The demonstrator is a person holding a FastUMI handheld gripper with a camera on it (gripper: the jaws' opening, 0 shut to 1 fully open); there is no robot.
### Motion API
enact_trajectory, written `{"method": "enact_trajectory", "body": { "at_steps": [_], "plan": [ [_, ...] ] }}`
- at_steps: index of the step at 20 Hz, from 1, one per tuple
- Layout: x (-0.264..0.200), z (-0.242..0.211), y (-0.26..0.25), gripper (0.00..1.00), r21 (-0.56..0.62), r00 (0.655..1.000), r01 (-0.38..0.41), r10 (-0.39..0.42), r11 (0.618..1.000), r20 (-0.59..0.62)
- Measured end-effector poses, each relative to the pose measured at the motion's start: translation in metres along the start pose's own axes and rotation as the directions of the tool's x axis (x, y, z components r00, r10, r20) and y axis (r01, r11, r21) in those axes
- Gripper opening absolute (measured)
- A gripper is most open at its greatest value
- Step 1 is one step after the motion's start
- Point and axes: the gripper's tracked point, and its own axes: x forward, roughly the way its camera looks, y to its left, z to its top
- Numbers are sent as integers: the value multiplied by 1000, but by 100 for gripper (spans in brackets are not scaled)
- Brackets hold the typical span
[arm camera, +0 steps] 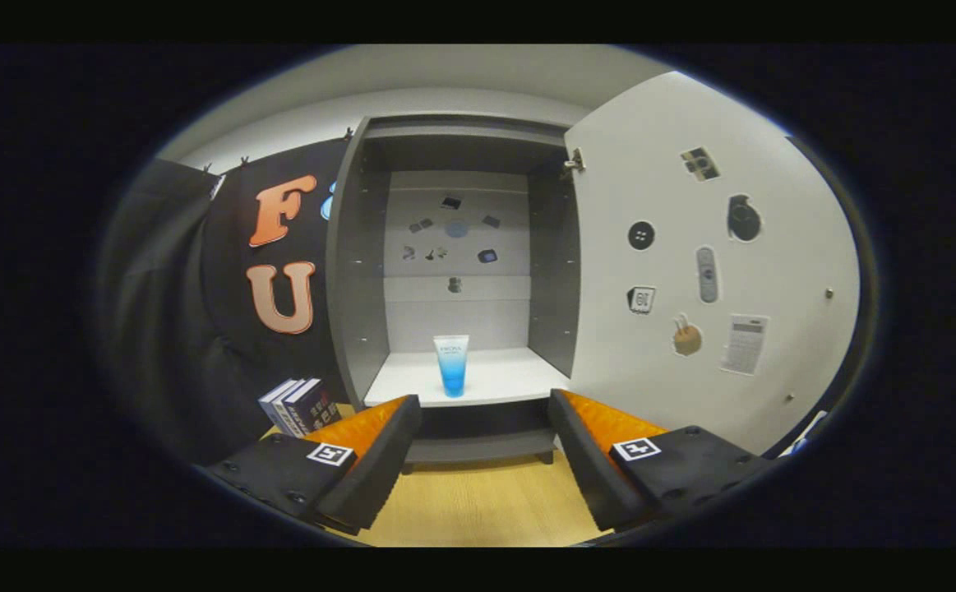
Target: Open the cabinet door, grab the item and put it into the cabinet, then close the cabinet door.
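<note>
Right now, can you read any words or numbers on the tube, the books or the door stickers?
Tube on the shelf: print too small to read.
Books beside the cabinet: spine print too blurred.
Stickers on the open door: too small to read.
Gripper, open and empty, short of the tube: square marker patterns, no words.
</note>
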Motion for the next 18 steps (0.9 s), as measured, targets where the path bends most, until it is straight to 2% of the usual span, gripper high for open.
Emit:
{"method": "enact_trajectory", "body": {
  "at_steps": [4,11,16,18],
  "plan": [
    [-56,1,-47,99,7,999,35,-35,999,25],
    [-120,-11,-143,99,27,993,116,-117,993,22],
    [-140,-22,-223,99,52,978,203,-204,978,30],
    [-134,-31,-253,99,50,971,233,-235,971,36]
  ]
}}
